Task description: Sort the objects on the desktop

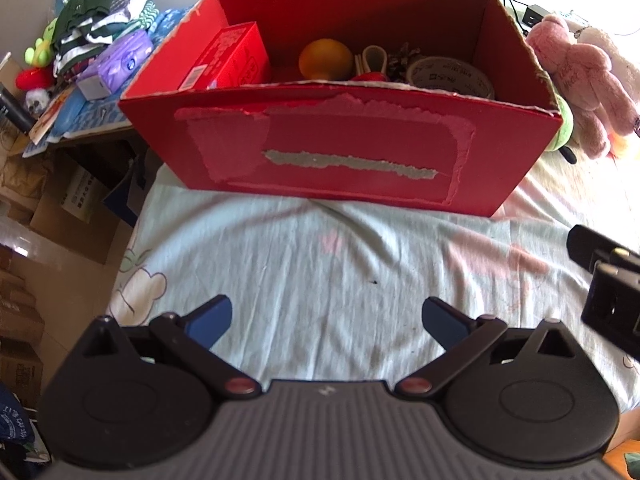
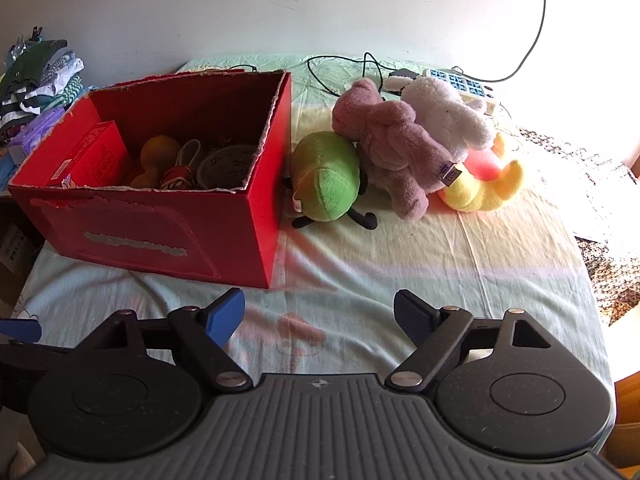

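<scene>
A torn red cardboard box (image 1: 340, 152) (image 2: 160, 220) stands on the pale sheet. Inside it lie a small red carton (image 1: 232, 60), an orange round toy (image 1: 324, 59), a roll of tape (image 1: 452, 76) and a few small items. Right of the box sits a pile of plush toys: a green one (image 2: 324, 178), a pink bear (image 2: 396, 140) (image 1: 580, 76), a white one (image 2: 444, 112) and a yellow one (image 2: 488, 192). My left gripper (image 1: 326, 320) hangs open over bare sheet in front of the box. My right gripper (image 2: 320, 316) is open too, with nothing between its fingers.
A stack of folded clothes (image 1: 100, 16), a purple pack (image 1: 116, 64) and small toys lie on a side surface at the left. Cardboard boxes (image 1: 60, 208) stand on the floor below it. A power strip (image 2: 460, 82) and cables lie behind the plush toys.
</scene>
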`<state>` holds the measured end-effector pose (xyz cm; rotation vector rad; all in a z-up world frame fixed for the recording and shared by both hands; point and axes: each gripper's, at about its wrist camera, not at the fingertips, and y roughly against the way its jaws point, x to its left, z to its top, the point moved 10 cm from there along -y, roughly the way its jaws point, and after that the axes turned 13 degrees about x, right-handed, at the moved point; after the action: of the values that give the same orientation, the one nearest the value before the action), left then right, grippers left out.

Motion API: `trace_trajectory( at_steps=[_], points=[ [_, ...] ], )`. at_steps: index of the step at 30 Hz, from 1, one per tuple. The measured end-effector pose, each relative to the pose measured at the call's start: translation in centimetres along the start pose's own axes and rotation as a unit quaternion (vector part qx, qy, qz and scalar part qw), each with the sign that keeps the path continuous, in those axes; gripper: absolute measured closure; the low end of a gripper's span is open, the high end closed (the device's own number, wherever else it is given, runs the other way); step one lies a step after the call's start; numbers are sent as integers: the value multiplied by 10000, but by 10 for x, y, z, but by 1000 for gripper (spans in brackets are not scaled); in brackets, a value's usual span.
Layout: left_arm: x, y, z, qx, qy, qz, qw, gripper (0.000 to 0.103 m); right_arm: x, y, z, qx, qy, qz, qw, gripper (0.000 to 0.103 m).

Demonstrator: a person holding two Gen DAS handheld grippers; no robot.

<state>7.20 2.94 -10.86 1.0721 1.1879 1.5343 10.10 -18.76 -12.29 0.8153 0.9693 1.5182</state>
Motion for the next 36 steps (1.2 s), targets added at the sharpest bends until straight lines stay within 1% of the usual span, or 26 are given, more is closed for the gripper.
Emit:
trace_trajectory(
  at_steps=[4,6,15,19,22,24,32,36],
  points=[
    [0,-3,0,47,-39,5,10000,1,6,-3,-2,75,47,79,9999,19],
    [2,-5,0,53,-33,71,10000,1,9,-5,-1,111,65,119,9998,19],
    [30,-18,0,290,189,315,9989,1,33,-14,1,331,286,352,9984,19],
    [41,-19,1,358,269,259,9987,1,47,-15,3,377,407,434,9975,19],
    [52,-15,3,319,341,336,9983,1,57,-13,7,380,487,518,9967,19],
    [60,-12,6,296,402,310,9983,1,64,-11,10,356,548,573,9962,19],
    [84,1,19,105,493,421,9978,1,89,-1,26,234,678,626,9955,20],
    [89,6,28,56,430,322,9985,1,95,8,34,159,660,675,9954,20]
  ],
)
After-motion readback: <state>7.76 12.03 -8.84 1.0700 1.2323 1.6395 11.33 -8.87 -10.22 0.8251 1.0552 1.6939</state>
